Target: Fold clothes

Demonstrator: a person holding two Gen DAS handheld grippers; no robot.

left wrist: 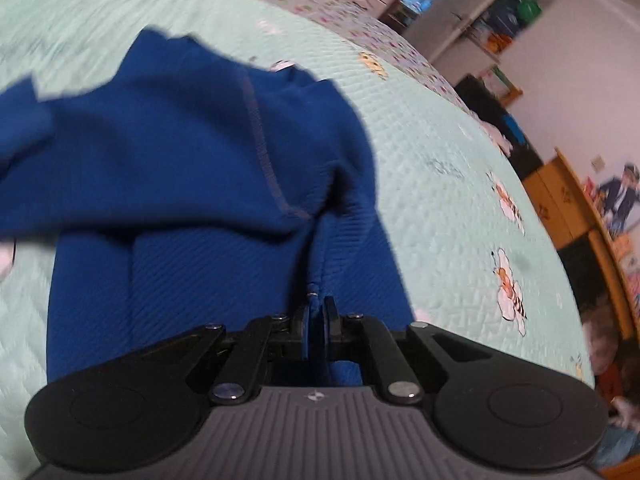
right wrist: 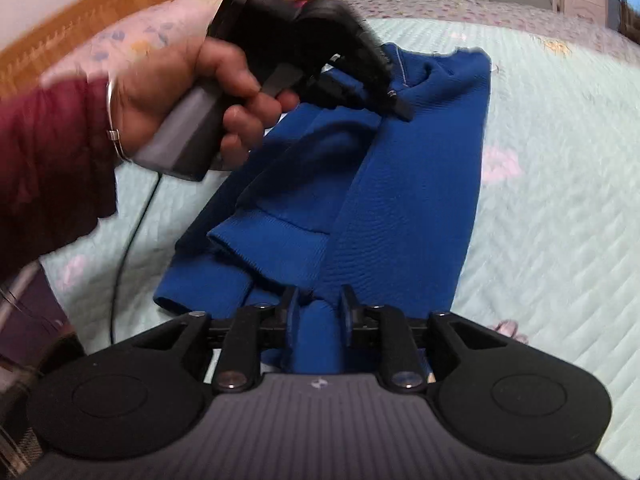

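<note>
1. Two grippers of mine both pinch the blue sweater (right wrist: 408,200), which lies partly folded on the pale green quilt (right wrist: 560,160).
2. My left gripper (left wrist: 319,312) has its jaws clamped tight on a thin fold of fabric.
3. My right gripper (right wrist: 318,304) grips a thicker bunched roll at the near edge.
4. My left hand (right wrist: 192,92), in a maroon sleeve (right wrist: 48,160), holds its tool over the far end.
</note>
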